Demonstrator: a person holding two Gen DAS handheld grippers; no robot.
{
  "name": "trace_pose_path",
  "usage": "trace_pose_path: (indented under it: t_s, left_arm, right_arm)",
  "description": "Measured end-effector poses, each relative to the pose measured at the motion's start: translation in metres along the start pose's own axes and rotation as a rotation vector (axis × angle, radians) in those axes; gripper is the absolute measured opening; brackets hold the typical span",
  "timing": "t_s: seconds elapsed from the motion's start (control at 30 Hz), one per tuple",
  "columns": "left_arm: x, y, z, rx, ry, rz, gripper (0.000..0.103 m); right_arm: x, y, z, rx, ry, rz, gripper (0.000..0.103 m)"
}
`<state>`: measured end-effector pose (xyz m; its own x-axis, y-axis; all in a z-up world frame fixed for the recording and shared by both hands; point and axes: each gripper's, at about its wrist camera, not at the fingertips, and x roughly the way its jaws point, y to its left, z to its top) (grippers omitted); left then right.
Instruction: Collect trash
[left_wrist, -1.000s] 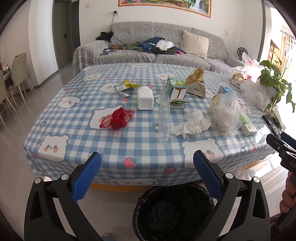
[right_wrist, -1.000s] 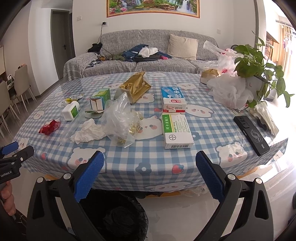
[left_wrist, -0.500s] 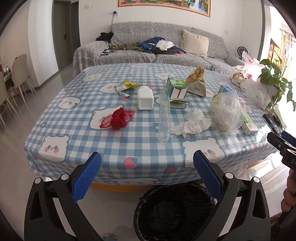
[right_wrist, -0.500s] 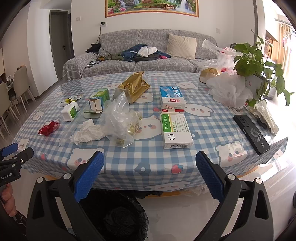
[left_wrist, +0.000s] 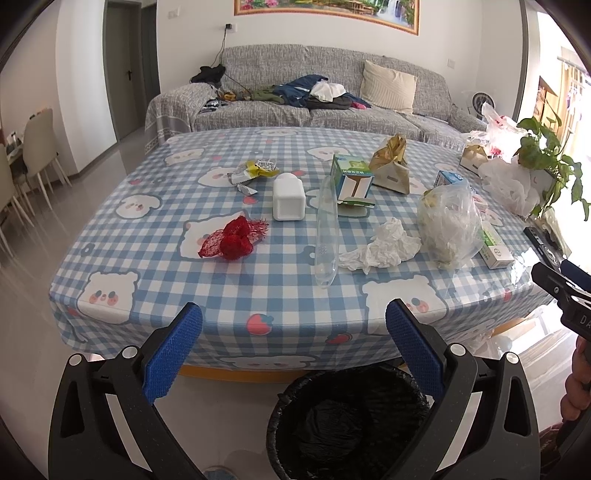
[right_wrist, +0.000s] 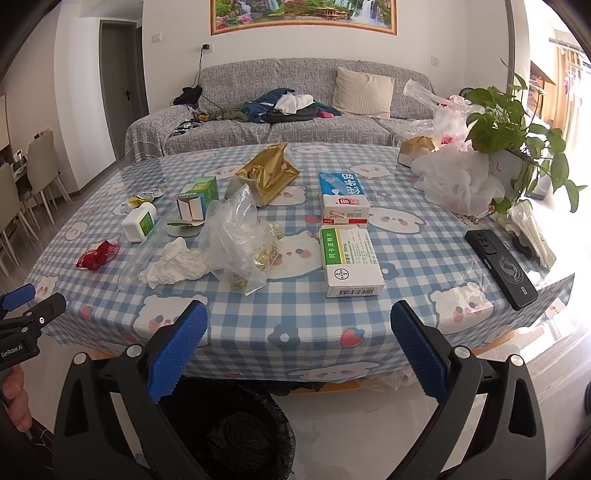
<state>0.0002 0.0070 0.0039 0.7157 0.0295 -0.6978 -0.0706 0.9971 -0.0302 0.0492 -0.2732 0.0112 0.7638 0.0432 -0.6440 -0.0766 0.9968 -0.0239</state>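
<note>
Litter lies on the blue checked tablecloth (left_wrist: 155, 258): a red net (left_wrist: 232, 239), a crumpled tissue (left_wrist: 384, 246), a clear plastic bag (left_wrist: 448, 225), a clear tube (left_wrist: 327, 232), a white bottle (left_wrist: 289, 202), wrappers (left_wrist: 255, 171) and a gold bag (left_wrist: 392, 164). In the right wrist view I see the tissue (right_wrist: 173, 264), plastic bag (right_wrist: 236, 236) and medicine boxes (right_wrist: 351, 260). A black-lined bin (left_wrist: 347, 421) stands on the floor below the table's front edge. My left gripper (left_wrist: 293, 354) and right gripper (right_wrist: 299, 354) both hang open and empty in front of the table, above the bin (right_wrist: 229, 435).
A black phone (right_wrist: 500, 267) lies near the right edge, beside a potted plant (right_wrist: 513, 133) and white plastic bags (right_wrist: 458, 177). A grey sofa (left_wrist: 303, 107) stands behind the table, chairs (left_wrist: 37, 147) at the far left.
Both views have drifted back and up a little; the table litter has not moved and both grippers stay open.
</note>
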Motion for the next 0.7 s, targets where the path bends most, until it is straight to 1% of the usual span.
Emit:
trace_pose_path:
  t_s: [0.7]
  left_arm:
    - [-0.0054,-0.0023,0.0016,0.008,-0.013,0.008,0.097]
  right_arm:
    - [0.0001,-0.0036,0.0008,0.007,-0.001,-0.002,0.096]
